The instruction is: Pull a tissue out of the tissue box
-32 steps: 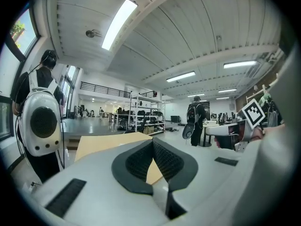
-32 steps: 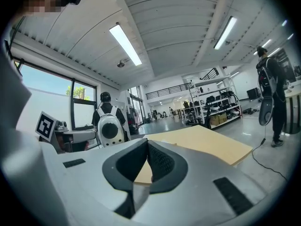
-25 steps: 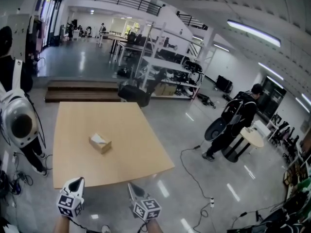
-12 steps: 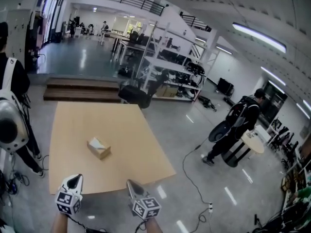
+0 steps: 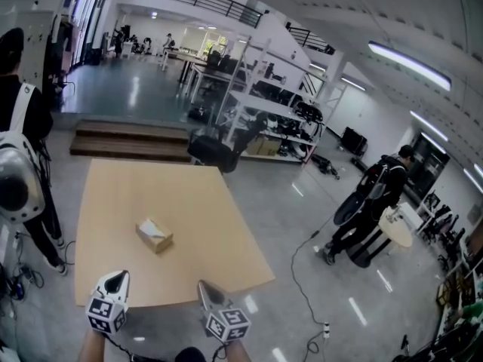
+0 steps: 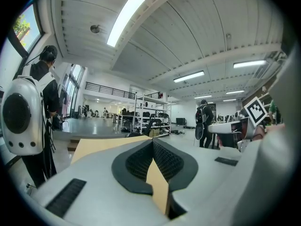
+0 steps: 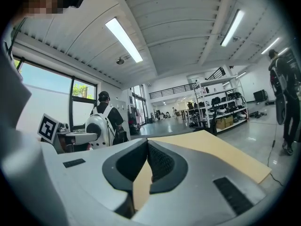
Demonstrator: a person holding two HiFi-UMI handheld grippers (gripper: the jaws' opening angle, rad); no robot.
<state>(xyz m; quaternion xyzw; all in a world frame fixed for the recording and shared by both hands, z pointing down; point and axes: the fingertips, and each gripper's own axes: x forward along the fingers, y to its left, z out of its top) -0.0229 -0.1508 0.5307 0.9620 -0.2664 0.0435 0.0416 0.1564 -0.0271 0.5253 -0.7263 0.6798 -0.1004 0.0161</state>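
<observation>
A tan tissue box (image 5: 154, 234) with a white tissue poking from its top lies near the middle of the wooden table (image 5: 189, 194). My left gripper (image 5: 115, 279) hovers at the table's near edge, short of the box and slightly left of it. My right gripper (image 5: 204, 287) is at the same edge, to the right of the box. In the left gripper view the jaws (image 6: 153, 141) meet at the tips with nothing between them. The right gripper (image 7: 147, 142) is shut and empty too, with the table (image 7: 211, 147) stretching ahead of it.
A person with a white hard-shell backpack (image 5: 19, 179) stands at the table's left side. A dark chair (image 5: 211, 149) sits at its far edge, with metal shelves (image 5: 264, 111) behind it. Another person (image 5: 373, 202) stands by a small round table (image 5: 396, 225) at the right. A cable (image 5: 302, 277) trails across the floor.
Both grippers have come a little closer to the table's near edge, and the box sits slightly lower in the head view. The jaws stayed shut.
</observation>
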